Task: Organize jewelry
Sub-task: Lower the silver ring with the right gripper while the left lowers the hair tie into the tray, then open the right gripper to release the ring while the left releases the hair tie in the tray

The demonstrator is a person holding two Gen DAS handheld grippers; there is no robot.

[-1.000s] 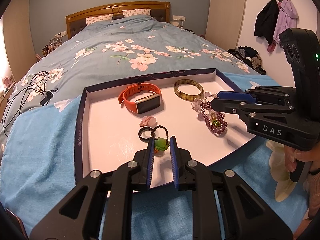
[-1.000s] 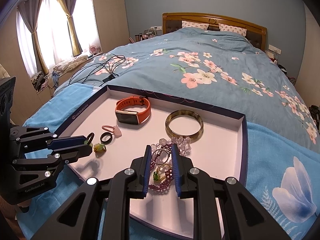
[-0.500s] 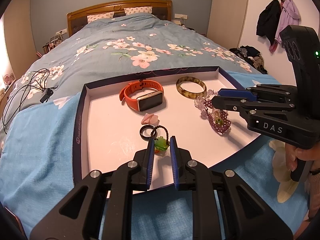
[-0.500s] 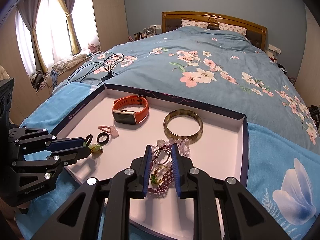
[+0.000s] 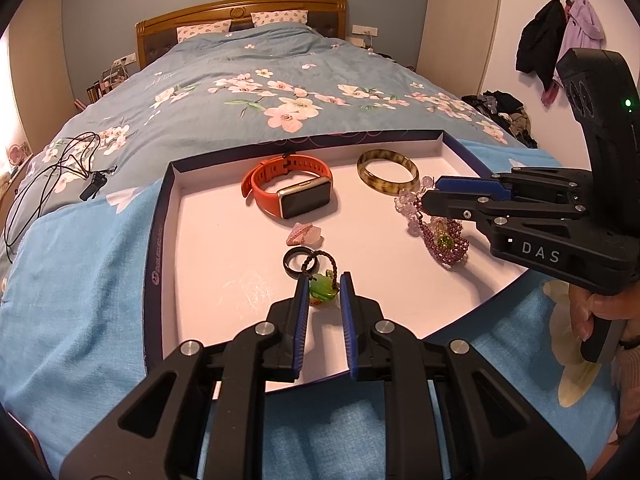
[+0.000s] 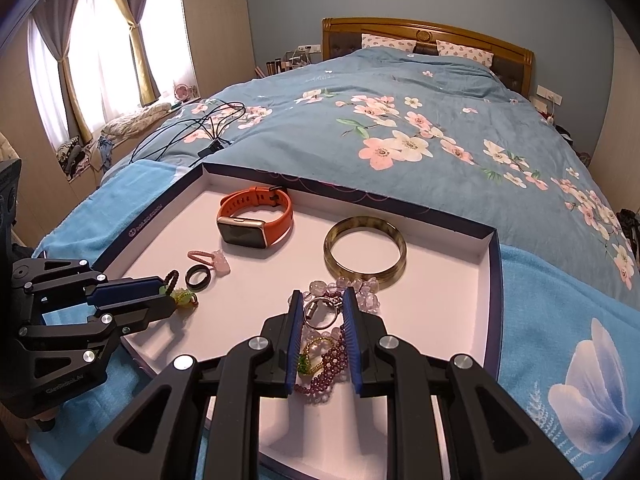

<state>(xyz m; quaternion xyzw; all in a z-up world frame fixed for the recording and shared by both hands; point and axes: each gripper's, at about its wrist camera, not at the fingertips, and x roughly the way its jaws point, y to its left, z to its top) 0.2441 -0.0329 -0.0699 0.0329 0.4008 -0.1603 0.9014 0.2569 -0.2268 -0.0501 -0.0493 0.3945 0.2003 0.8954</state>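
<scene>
A white tray (image 5: 224,264) with dark blue walls lies on the bed. In it are an orange smartwatch (image 5: 290,192), an amber bangle (image 5: 387,170), a pink charm (image 5: 305,234), a black ring (image 5: 297,262), a green charm on a dark cord loop (image 5: 321,286) and a tangle of purple and clear bead bracelets (image 6: 326,354). My left gripper (image 5: 325,280) is partly open, its fingers either side of the green charm. My right gripper (image 6: 319,300) is partly open, straddling the bead tangle and a metal ring (image 6: 320,312).
The tray (image 6: 440,292) rests on a light blue towel (image 5: 80,280) over a floral duvet (image 6: 400,120). Black cables (image 5: 60,168) lie on the bed to the left. Clothes hang on wall hooks (image 5: 556,28) at the right.
Both grippers have drawn back slightly toward the tray's near edge. Their jaw openings look unchanged. The jewelry has not moved.
</scene>
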